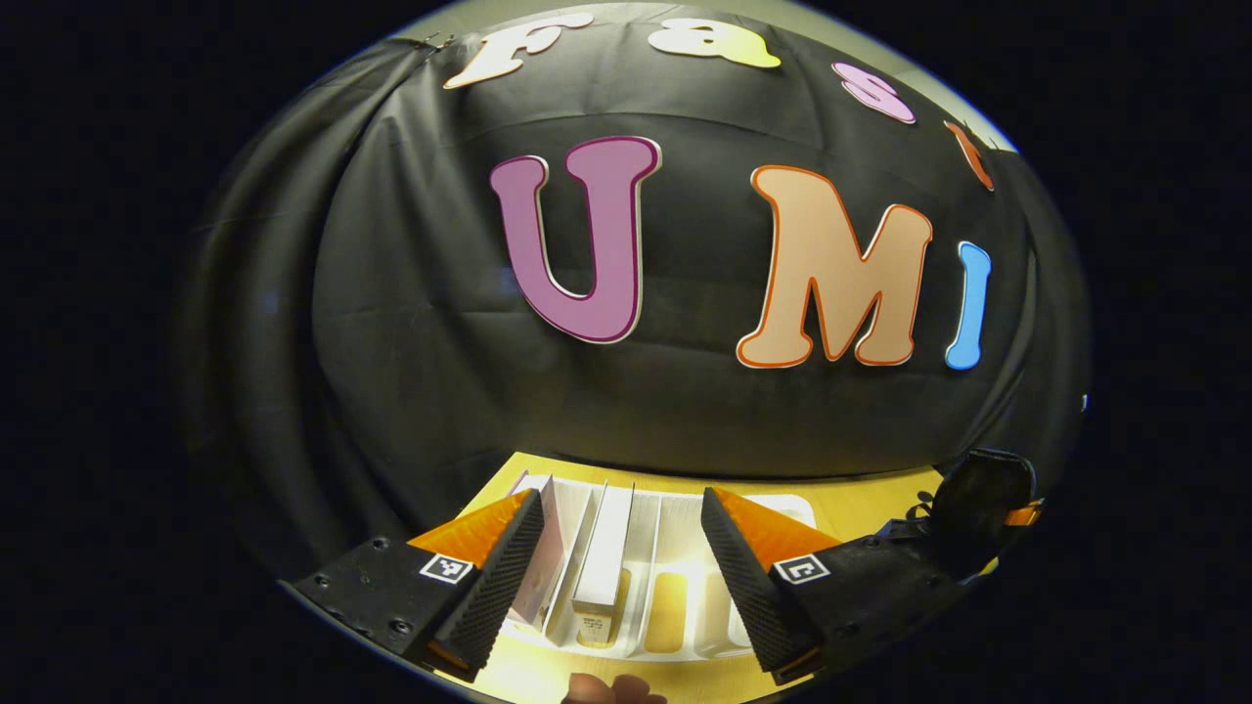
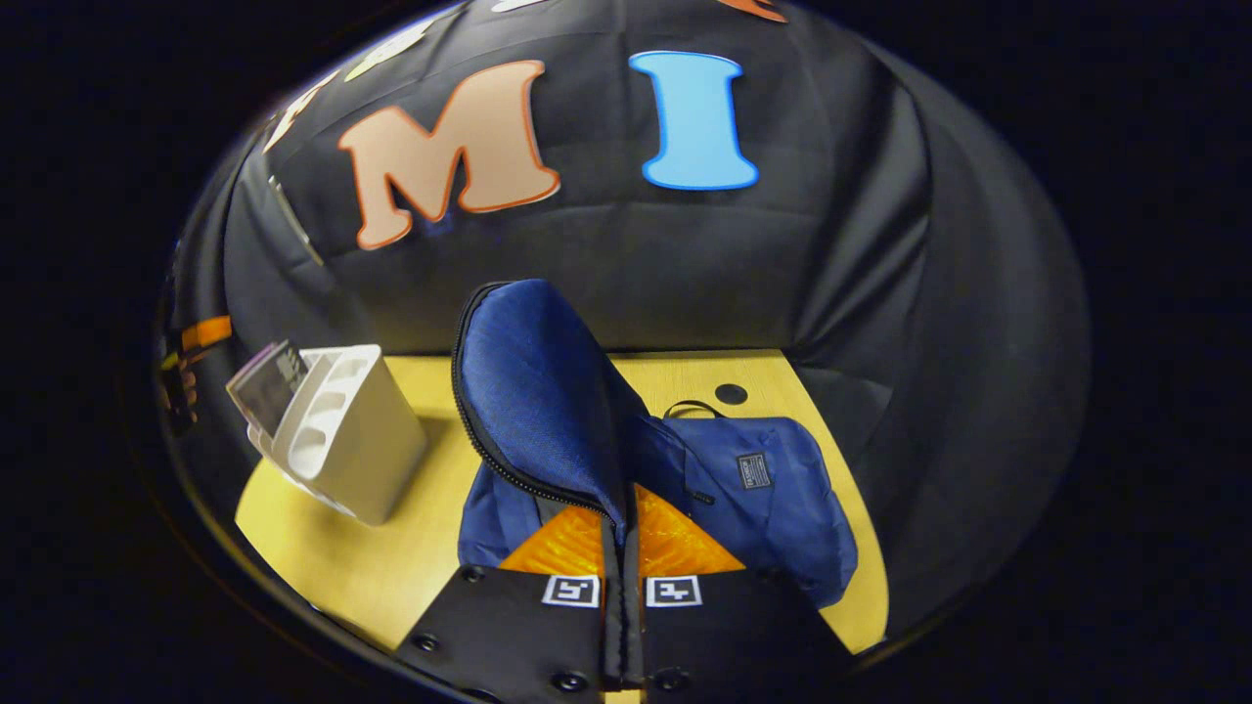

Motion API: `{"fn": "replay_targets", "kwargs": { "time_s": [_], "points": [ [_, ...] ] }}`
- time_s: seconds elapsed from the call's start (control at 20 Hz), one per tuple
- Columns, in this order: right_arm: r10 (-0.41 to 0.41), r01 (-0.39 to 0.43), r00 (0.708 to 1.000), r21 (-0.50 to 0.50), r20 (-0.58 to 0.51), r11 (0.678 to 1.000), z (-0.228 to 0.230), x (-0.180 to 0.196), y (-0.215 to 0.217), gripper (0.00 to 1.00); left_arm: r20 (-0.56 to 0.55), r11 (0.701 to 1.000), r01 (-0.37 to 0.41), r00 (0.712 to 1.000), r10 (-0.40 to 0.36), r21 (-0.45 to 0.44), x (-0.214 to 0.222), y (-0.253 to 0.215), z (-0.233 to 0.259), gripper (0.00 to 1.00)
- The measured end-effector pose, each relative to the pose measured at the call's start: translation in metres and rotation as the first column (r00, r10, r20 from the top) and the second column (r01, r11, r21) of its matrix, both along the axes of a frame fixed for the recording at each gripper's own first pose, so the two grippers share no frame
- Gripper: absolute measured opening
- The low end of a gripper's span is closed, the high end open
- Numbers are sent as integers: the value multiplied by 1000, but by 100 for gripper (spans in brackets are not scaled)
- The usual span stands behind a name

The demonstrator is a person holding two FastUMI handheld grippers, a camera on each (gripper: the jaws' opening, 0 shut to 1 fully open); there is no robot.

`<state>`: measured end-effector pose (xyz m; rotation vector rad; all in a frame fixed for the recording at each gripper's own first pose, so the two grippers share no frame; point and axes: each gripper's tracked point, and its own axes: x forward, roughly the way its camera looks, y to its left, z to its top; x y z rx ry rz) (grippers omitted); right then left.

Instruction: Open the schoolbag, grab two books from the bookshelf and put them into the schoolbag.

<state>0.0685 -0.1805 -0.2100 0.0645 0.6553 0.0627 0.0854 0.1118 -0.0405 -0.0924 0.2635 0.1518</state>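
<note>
Right tool [image 2: 623,548] pinches schoolbag flap [image 2: 533,391] upright; left tool [image 1: 616,577], wide open, straddles a shelved book [image 1: 603,562].

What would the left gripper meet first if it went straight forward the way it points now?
Most likely the white book standing in the white bookshelf. The left gripper is open, and the book sits between its fingers, nearer the left one. Depth is hard to judge here, so the shelf's divider could come first.

Left gripper [image 1: 622,577]: fingers spread wide apart, nothing between them, pointed level and forward. Right gripper [image 2: 622,548]: fingers pressed together, pinching a fold of fabric, raised and angled down. Part of a hand [image 1: 611,689] visible below the left gripper.
</note>
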Motion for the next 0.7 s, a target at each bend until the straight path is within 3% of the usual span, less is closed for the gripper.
{"fn": "replay_targets", "kwargs": {
  "time_s": [0.25, 0.7],
  "points": [
    [-58, 58, 998, 95, -5, 994, 0, -5, -7, 6, -129, 997, 78, 988, -79, -15, 21, -3, -19, 95],
    [-57, 57, 998, 120, -1, 991, 0, -7, -6, 6, -437, 986, 164, 888, -141, 16, 48, 5, -82, 95]
  ]
}}
